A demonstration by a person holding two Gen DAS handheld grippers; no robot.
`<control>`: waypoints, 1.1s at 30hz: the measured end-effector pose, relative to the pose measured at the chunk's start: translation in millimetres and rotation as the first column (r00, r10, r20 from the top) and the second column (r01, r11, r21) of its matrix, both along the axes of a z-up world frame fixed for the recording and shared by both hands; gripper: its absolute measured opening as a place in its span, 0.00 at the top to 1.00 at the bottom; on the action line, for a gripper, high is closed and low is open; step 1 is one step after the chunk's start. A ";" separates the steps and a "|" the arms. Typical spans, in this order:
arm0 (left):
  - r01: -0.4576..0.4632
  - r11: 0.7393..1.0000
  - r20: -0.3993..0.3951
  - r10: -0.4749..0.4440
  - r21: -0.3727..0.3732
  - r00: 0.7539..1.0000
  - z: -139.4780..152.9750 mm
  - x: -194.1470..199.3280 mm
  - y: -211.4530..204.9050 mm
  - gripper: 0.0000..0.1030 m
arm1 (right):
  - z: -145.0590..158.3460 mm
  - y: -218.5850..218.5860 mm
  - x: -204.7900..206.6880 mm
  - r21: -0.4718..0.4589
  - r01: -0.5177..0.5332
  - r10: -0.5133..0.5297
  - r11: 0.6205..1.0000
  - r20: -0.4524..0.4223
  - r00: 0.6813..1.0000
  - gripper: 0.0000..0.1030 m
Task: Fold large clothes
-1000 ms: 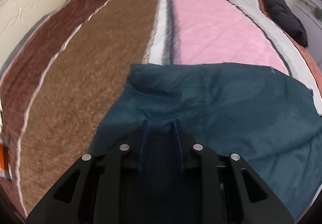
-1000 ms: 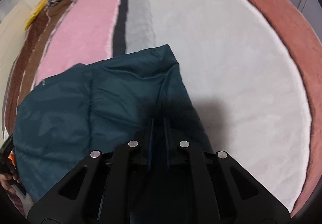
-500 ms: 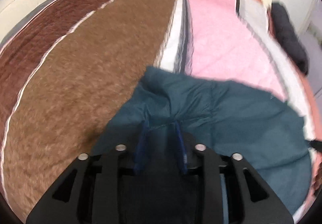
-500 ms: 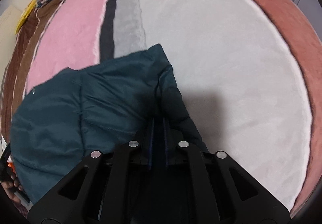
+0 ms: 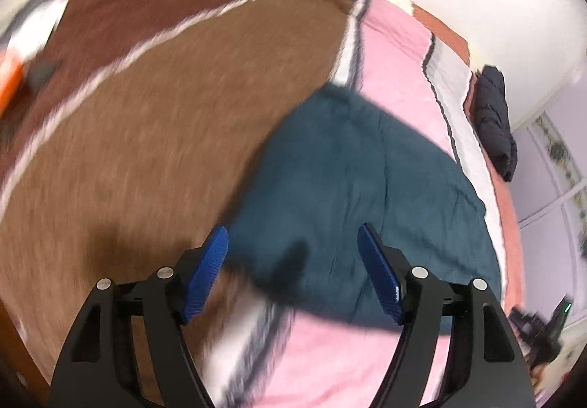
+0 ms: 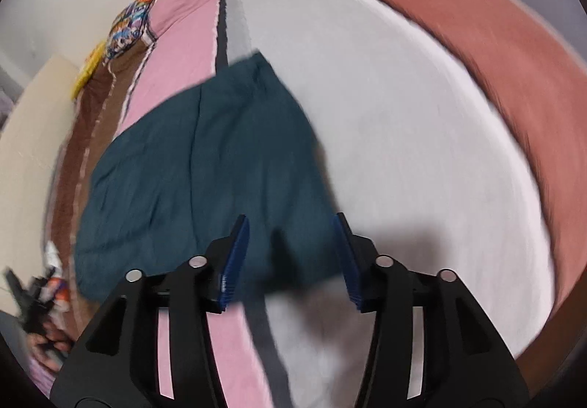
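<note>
clothes first: the teal jacket [image 5: 367, 195] lies on the striped blanket [image 5: 146, 136] of the bed, across the pink and grey stripes, already gathered into a compact, roughly rectangular bundle. its edges look fairly even, though the pictures are blurred and i cannot tell how many layers it has. the left gripper [image 5: 293, 272] hangs above the near left corner of the jacket with its jaws opening and nothing pressed between the blue pads. the right gripper [image 6: 291, 257] is over the near right corner, jaws opening too, clear of the cloth. so this fold looks laid down and let go. what may be left, i judge, is another fold or some tidying. a black garment [image 5: 495, 122] lies at the far right of the bed.
</note>
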State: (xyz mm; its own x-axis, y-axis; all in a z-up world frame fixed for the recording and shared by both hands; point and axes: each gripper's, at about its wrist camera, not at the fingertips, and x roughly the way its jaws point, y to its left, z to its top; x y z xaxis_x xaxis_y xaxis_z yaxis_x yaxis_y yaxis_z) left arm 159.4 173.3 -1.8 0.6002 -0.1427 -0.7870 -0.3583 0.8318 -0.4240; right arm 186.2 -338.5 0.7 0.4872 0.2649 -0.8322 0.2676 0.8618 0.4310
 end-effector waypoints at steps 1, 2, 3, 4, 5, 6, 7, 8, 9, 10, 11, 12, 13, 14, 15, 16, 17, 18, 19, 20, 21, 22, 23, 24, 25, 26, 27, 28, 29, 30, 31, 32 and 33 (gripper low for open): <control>-0.014 1.000 -0.008 0.014 -0.027 1.000 -6.6 -7.6 -0.9 0.29 | -2.9 -0.9 -11.7 0.024 0.008 -0.008 1.000 -0.006 1.000 0.46; -0.030 0.997 -0.024 0.029 -0.068 0.999 -16.8 -16.5 -2.3 0.28 | -9.7 0.3 -25.1 0.061 0.018 -0.017 0.998 -0.020 1.000 0.45; -0.038 0.994 -0.036 0.035 -0.098 0.999 -24.4 -20.4 -3.6 0.28 | -12.4 3.6 -29.3 0.085 0.018 -0.016 0.996 -0.029 0.999 0.41; -0.041 0.990 -0.049 0.034 -0.137 0.998 -33.3 -23.0 -6.9 0.27 | -17.9 6.1 -32.8 0.119 0.010 -0.005 0.993 -0.037 0.999 0.38; -0.044 0.986 -0.060 0.035 -0.161 0.998 -40.8 -22.5 -10.6 0.27 | -22.6 8.1 -33.3 0.140 0.007 0.000 0.990 -0.051 0.999 0.38; -0.056 0.983 -0.068 0.045 -0.173 0.997 -46.1 -20.8 -14.2 0.27 | -26.1 9.9 -33.5 0.156 0.018 -0.008 0.988 -0.062 0.998 0.38; -0.060 0.981 -0.064 0.049 -0.183 0.997 -48.4 -19.5 -16.9 0.27 | -28.7 9.4 -33.4 0.178 0.030 -0.019 0.984 -0.064 0.998 0.37; -0.059 0.979 -0.057 0.049 -0.193 0.997 -50.3 -15.9 -20.0 0.27 | -30.4 9.4 -32.9 0.199 0.041 -0.029 0.979 -0.063 0.998 0.35; -0.062 0.979 -0.056 0.052 -0.196 0.997 -51.9 -11.0 -23.0 0.27 | -32.5 9.9 -29.7 0.229 0.055 -0.042 0.972 -0.063 0.997 0.31; -0.068 0.977 -0.055 0.058 -0.201 0.997 -53.1 -6.5 -24.9 0.27 | -33.6 9.2 -29.3 0.250 0.064 -0.051 0.966 -0.059 0.997 0.28; -0.076 0.974 -0.052 0.066 -0.212 0.996 -54.5 -0.9 -25.9 0.27 | -35.0 9.0 -27.8 0.268 0.073 -0.061 0.961 -0.053 0.997 0.28; -0.085 0.973 -0.055 0.075 -0.213 0.996 -55.7 2.3 -25.8 0.27 | -37.2 8.7 -23.2 0.282 0.085 -0.073 0.956 -0.053 0.996 0.26; -0.101 0.972 -0.062 0.089 -0.211 0.994 -58.6 8.6 -26.3 0.26 | -38.6 7.4 -18.6 0.289 0.096 -0.083 0.953 -0.057 0.995 0.26; -0.111 0.971 -0.065 0.100 -0.210 0.993 -61.8 14.8 -25.9 0.26 | -41.5 7.3 -14.7 0.287 0.107 -0.092 0.952 -0.065 0.994 0.26; -0.123 0.971 -0.075 0.110 -0.207 0.991 -64.0 19.9 -24.5 0.26 | -45.1 7.1 -10.5 0.283 0.117 -0.099 0.952 -0.077 0.992 0.26; -0.132 0.968 -0.079 0.118 -0.212 0.990 -66.5 23.6 -24.1 0.26 | -49.3 6.6 -6.1 0.287 0.130 -0.108 0.949 -0.090 0.990 0.26; -0.138 0.966 -0.081 0.123 -0.219 0.989 -69.2 27.5 -24.0 0.26 | -52.1 5.8 -3.2 0.289 0.140 -0.116 0.947 -0.099 0.988 0.26; -0.146 0.963 -0.087 0.129 -0.226 0.988 -72.2 30.3 -22.0 0.26 | -56.0 3.7 -0.1 0.295 0.158 -0.131 0.942 -0.108 0.985 0.26; -0.156 0.960 -0.089 0.138 -0.234 0.986 -74.8 32.8 -20.1 0.26 | -59.8 1.9 3.2 0.299 0.170 -0.141 0.939 -0.116 0.983 0.26; -0.166 0.956 -0.086 0.149 -0.240 0.985 -76.8 36.0 -19.1 0.26 | -64.1 1.2 6.6 0.298 0.184 -0.152 0.937 -0.126 0.980 0.26; -0.178 0.954 -0.087 0.162 -0.239 0.983 -78.6 39.4 -18.5 0.27 | -67.6 0.2 9.1 0.309 0.194 -0.162 0.931 -0.127 0.979 0.26; -0.185 0.952 -0.086 0.169 -0.242 0.982 -79.5 39.8 -17.2 0.27 | -70.3 -0.2 11.1 0.329 0.203 -0.172 0.922 -0.121 0.978 0.26; -0.192 0.950 -0.079 0.178 -0.247 0.981 -80.0 41.6 -16.9 0.28 | -72.0 -0.4 13.4 0.342 0.206 -0.177 0.917 -0.113 0.978 0.27; -0.195 0.950 -0.075 0.182 -0.244 0.980 -79.1 43.2 -17.1 0.36 | -72.4 -1.2 14.7 0.338 0.211 -0.182 0.917 -0.114 0.977 0.37; -0.196 0.951 -0.068 0.185 -0.240 0.980 -78.0 45.4 -17.8 0.41 | -72.3 -2.1 15.2 0.336 0.215 -0.187 0.917 -0.114 0.976 0.47; -0.189 0.951 -0.056 0.181 -0.244 0.982 -75.4 46.3 -18.5 0.55 | -70.8 -2.7 15.8 0.347 0.204 -0.180 0.916 -0.100 0.979 0.55; -0.178 0.953 -0.041 0.174 -0.246 0.984 -71.7 46.7 -19.4 0.67 | -67.8 -3.2 15.3 0.351 0.188 -0.165 0.917 -0.094 0.982 0.66; -0.163 0.956 -0.023 0.162 -0.243 0.987 -66.8 47.1 -19.8 0.71 | -62.8 -2.9 15.5 0.346 0.171 -0.153 0.923 -0.080 0.985 0.71; -0.138 0.964 0.006 0.143 -0.228 0.990 -58.7 45.8 -21.9 0.76 | -57.4 -1.6 14.4 0.335 0.155 -0.141 0.930 -0.064 0.988 0.73; -0.117 0.971 0.032 0.126 -0.208 0.991 -51.3 42.3 -24.4 0.79 | -53.0 -0.3 11.3 0.323 0.143 -0.133 0.936 -0.052 0.990 0.75; -0.097 0.979 0.055 0.108 -0.182 0.993 -44.5 38.5 -26.9 0.81 | -48.0 1.1 7.9 0.308 0.130 -0.124 0.942 -0.041 0.992 0.77; -0.085 0.982 0.067 0.097 -0.167 0.993 -39.8 35.5 -29.0 0.82 | -43.5 2.7 3.7 0.292 0.117 -0.113 0.949 -0.031 0.993 0.78; -0.069 0.988 0.079 0.080 -0.138 0.994 -32.8 29.8 -32.2 0.83 | -41.5 4.4 1.8 0.283 0.110 -0.107 0.953 -0.027 0.994 0.79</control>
